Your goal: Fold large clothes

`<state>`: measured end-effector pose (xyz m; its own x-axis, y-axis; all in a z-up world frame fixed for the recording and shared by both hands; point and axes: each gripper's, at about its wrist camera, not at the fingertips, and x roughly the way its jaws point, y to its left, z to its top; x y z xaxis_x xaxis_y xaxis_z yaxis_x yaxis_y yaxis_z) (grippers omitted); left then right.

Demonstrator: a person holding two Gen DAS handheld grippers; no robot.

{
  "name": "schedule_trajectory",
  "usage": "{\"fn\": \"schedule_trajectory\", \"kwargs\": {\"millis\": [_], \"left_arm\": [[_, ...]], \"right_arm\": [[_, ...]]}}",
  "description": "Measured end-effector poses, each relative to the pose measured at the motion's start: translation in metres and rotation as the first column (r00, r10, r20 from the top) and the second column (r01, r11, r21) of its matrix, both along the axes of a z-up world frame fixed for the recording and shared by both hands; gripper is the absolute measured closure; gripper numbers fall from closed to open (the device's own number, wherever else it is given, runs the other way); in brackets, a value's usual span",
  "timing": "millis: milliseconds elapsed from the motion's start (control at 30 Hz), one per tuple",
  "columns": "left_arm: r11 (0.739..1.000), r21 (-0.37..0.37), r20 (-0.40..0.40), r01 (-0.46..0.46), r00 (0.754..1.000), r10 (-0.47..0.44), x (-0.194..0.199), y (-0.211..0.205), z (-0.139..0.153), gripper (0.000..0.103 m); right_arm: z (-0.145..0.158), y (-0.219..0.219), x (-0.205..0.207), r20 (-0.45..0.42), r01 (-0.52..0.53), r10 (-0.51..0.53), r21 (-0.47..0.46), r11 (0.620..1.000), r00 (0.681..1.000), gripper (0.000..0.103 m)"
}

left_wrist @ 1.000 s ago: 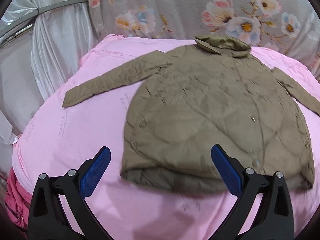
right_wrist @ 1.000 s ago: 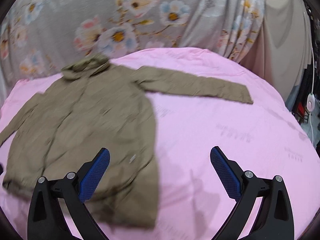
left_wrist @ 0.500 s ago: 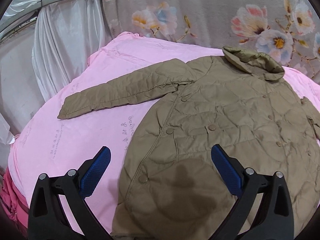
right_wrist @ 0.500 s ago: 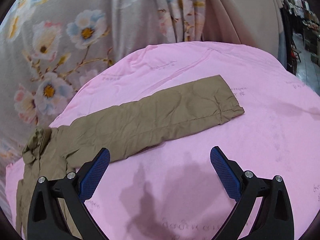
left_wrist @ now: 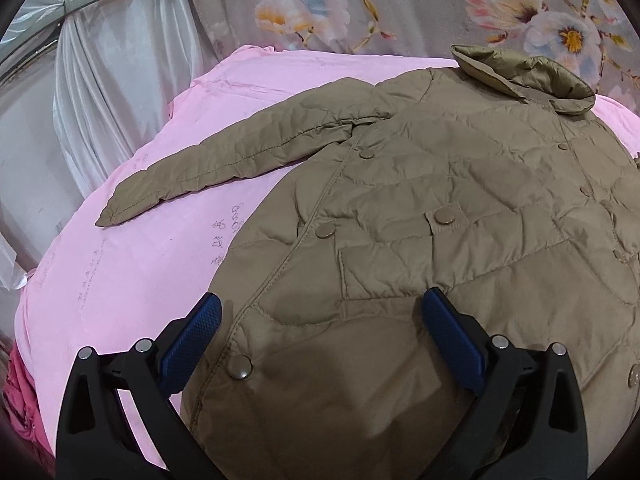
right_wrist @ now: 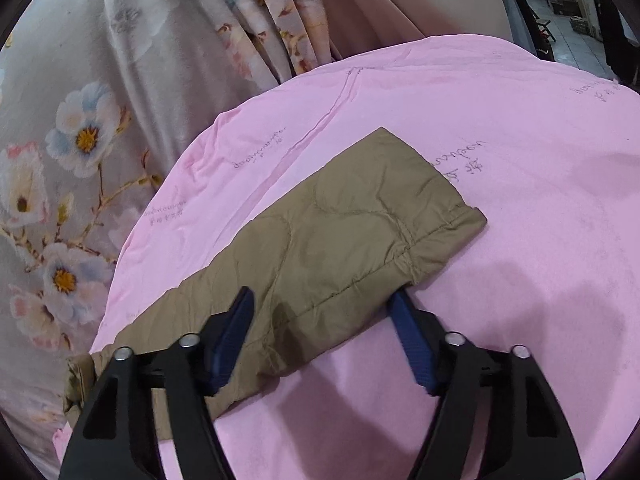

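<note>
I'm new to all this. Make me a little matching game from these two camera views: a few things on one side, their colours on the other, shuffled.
Things:
1. jacket
2. sheet
3. finger pads of the left gripper
4. curtain

Colours:
A. blue
B. grey with flowers
C. olive-brown
D. pink

Pairs: 1-C, 2-D, 3-A, 4-B

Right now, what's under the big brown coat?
The pink sheet lies under the brown coat and shows all around it. Anything hidden beneath the coat's middle can't be seen.
</note>
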<state>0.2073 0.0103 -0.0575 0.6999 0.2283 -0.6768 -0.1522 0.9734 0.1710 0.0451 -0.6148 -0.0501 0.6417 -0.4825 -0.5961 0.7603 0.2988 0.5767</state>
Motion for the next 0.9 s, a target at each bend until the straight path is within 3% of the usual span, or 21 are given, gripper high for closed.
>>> {"fn": "schedule_trajectory", "kwargs": {"millis": [33, 67, 133, 200, 333, 500, 733, 900], "left_arm": [[1.000, 0.002, 0.002, -0.001, 1.000, 0.001, 0.000, 0.000, -0.001, 0.005], [1.000, 0.008, 0.002, -0.001, 1.000, 0.001, 0.000, -0.001, -0.002, 0.005], [1.000, 0.022, 0.004, -0.003, 1.000, 0.003, -0.001, -0.003, -0.002, 0.005], [0.999, 0.034, 0.006, -0.005, 1.000, 0.005, -0.001, -0.004, -0.002, 0.005], [0.998, 0.056, 0.009, -0.007, 1.000, 0.007, -0.002, -0.007, -0.002, 0.005], [0.999, 0.049, 0.007, -0.007, 1.000, 0.007, -0.002, -0.008, -0.003, 0.005], [0.999, 0.039, 0.008, -0.006, 1.000, 0.006, -0.003, -0.006, -0.004, 0.005], [1.000, 0.030, 0.007, -0.005, 1.000, 0.004, -0.003, -0.005, -0.003, 0.005]], "right_arm": [[-0.001, -0.002, 0.003, 0.010, -0.004, 0.004, 0.005, 1.000, 1.000, 0.077], [-0.002, -0.005, 0.007, 0.024, -0.009, 0.009, 0.012, 1.000, 1.000, 0.089], [0.004, -0.004, 0.014, 0.055, -0.001, 0.001, -0.003, 1.000, 0.998, 0.097], [0.022, 0.006, 0.020, 0.102, -0.011, 0.017, -0.059, 0.998, 0.995, 0.098], [0.081, 0.055, 0.052, 0.189, -0.133, 0.179, -0.229, 0.964, 0.966, 0.099], [0.136, 0.149, 0.113, 0.164, -0.367, 0.460, -0.401, 0.839, 0.873, 0.099], [0.124, 0.235, 0.177, 0.081, -0.578, 0.652, -0.390, 0.717, 0.754, 0.099], [0.109, 0.312, 0.221, -0.011, -0.736, 0.792, -0.379, 0.561, 0.610, 0.099]]}}
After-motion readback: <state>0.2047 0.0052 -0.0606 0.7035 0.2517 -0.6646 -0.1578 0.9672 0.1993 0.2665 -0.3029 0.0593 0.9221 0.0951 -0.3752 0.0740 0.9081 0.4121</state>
